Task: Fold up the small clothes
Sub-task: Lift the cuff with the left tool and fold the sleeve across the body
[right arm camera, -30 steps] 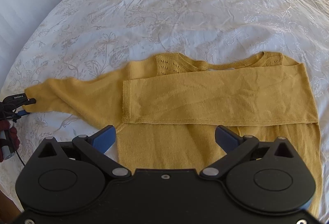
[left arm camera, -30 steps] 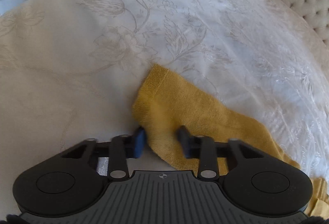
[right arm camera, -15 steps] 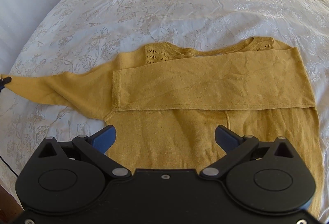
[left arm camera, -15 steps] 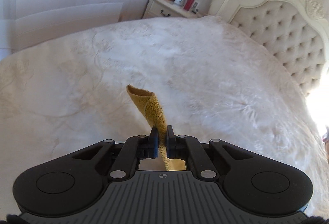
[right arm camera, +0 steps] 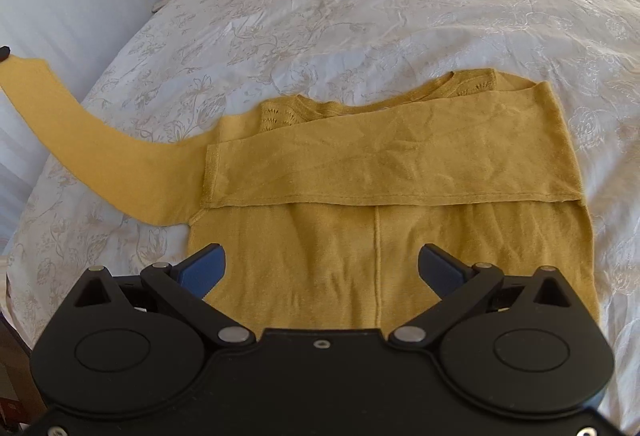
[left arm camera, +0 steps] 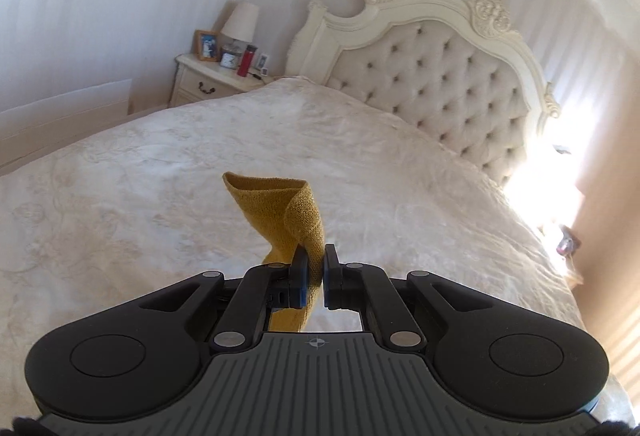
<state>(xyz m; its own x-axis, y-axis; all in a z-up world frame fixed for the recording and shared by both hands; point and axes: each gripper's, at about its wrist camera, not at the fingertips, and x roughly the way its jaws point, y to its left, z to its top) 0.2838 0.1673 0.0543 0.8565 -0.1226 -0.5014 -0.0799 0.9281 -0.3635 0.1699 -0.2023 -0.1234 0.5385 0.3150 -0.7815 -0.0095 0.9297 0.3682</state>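
Observation:
A mustard-yellow knit sweater (right arm camera: 360,236) lies flat on the white floral bedspread (right arm camera: 360,16). Its right sleeve (right arm camera: 400,164) is folded across the chest. Its left sleeve (right arm camera: 100,140) is lifted off the bed toward the upper left. My left gripper (left arm camera: 315,272) is shut on that sleeve's cuff (left arm camera: 280,212), which stands up above the fingers. My right gripper (right arm camera: 322,268) is open and empty, hovering over the sweater's lower body.
A tufted cream headboard (left arm camera: 440,76) stands at the far end of the bed. A nightstand (left arm camera: 208,80) with a lamp, photo frame, clock and red bottle is at the far left. The bed's edge drops off at the left (right arm camera: 24,204).
My left gripper closed on the sleeve cuff and lifted it up off the bed, raising the sleeve. My right gripper stayed open and moved slightly nearer the sweater body.

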